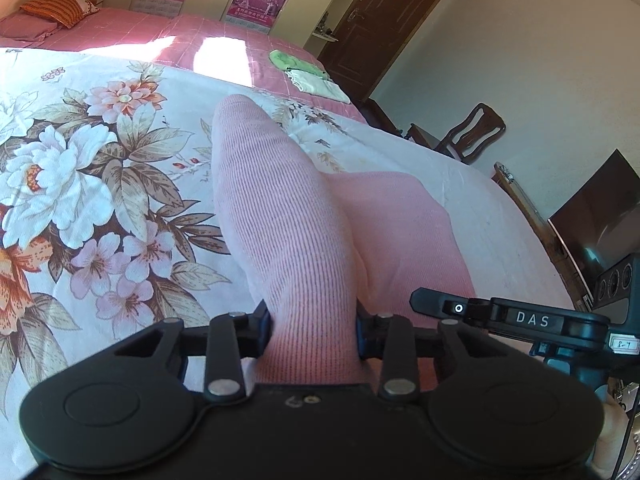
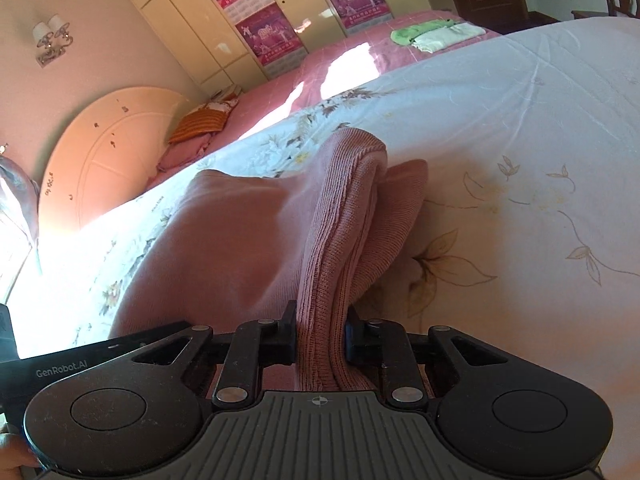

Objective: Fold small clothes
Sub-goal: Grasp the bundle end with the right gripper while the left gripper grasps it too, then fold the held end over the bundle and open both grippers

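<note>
A pink knitted garment (image 1: 280, 216) lies on the floral bedspread (image 1: 80, 168). My left gripper (image 1: 314, 330) is shut on a ribbed fold of it, which rises between the fingers and stretches forward. In the right wrist view, my right gripper (image 2: 320, 336) is shut on another ribbed fold of the same pink garment (image 2: 240, 240), the rest draping left over the bedspread (image 2: 520, 140). The right gripper's body (image 1: 520, 320) shows at the right of the left wrist view.
A green cloth (image 1: 292, 62) and a folded white cloth (image 1: 320, 86) lie on the pink sheet at the far end; they also show in the right wrist view (image 2: 436, 34). An orange pillow (image 1: 56, 8), wardrobe, door, chair (image 1: 472, 132) and a dark screen (image 1: 600, 216) surround the bed.
</note>
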The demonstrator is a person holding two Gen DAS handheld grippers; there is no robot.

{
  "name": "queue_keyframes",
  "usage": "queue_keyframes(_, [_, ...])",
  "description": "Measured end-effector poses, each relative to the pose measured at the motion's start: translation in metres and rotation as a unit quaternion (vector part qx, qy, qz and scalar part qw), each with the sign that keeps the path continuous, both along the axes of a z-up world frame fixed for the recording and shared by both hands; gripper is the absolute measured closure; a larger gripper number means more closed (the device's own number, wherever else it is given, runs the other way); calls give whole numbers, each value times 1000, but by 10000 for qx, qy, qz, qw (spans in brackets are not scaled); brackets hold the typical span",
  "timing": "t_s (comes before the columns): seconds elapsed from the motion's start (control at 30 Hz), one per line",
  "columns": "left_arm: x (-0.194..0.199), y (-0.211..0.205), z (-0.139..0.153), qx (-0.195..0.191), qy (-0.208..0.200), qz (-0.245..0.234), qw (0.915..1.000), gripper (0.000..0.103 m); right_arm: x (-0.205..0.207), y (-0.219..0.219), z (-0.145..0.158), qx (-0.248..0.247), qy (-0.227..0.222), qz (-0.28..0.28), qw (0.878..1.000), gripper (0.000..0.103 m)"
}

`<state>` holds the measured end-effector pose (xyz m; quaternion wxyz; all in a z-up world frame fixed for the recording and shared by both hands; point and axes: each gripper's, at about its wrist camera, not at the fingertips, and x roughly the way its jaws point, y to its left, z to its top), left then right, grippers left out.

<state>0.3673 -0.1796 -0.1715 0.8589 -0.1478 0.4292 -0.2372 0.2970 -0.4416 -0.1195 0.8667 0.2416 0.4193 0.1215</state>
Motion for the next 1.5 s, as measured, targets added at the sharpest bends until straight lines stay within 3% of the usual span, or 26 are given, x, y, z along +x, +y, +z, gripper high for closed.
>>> queue_keyframes(0.2, [-7, 18, 22, -114, -194, 13, 9997, 69, -3, 24, 24, 315, -216, 176, 9991, 83])
queue_keyframes(0.37, [-16, 56, 46, -31, -440, 130, 9989, 69, -4, 69, 44, 394, -428, 419, 9974, 83])
queue_keyframes(0.6, [-33, 159, 74, 227, -736, 547, 9955, 69, 11, 171, 61, 465, -586, 902, 9931, 83])
queue_keyframes(0.8, [-23, 255, 78, 413, -868, 678, 9931, 69, 30, 277, 53, 456, -657, 1063, 9911, 83])
queue_keyframes(0.97, [-2, 313, 66, 448, -915, 755, 9919, 69, 52, 345, 35, 306, -653, 1052, 9918, 83])
queue_keyframes(1.07, [10, 339, 51, 465, -911, 783, 9917, 69, 70, 368, 19, 197, -535, 979, 9936, 83])
queue_keyframes(1.23, [17, 365, 14, 852, -782, 872, 9895, 67, 83, 387, -12, -150, -189, 884, 9958, 83])
queue_keyframes(1.37, [14, 379, -8, 834, -644, 1042, 9890, 45, 84, 378, -31, -304, 58, 640, 9975, 83])
queue_keyframes(1.43, [11, 379, -4, 880, -650, 1056, 9884, 41, 83, 379, -32, -551, 39, 561, 9969, 73])
queue_keyframes(1.47, [9, 380, 0, 862, -619, 1073, 9885, 41, 81, 382, -29, -847, -31, 458, 9953, 57])
queue_keyframes(1.5, [7, 383, 4, 832, -591, 1100, 9887, 42, 80, 381, -27, -1017, -88, 408, 9939, 52])
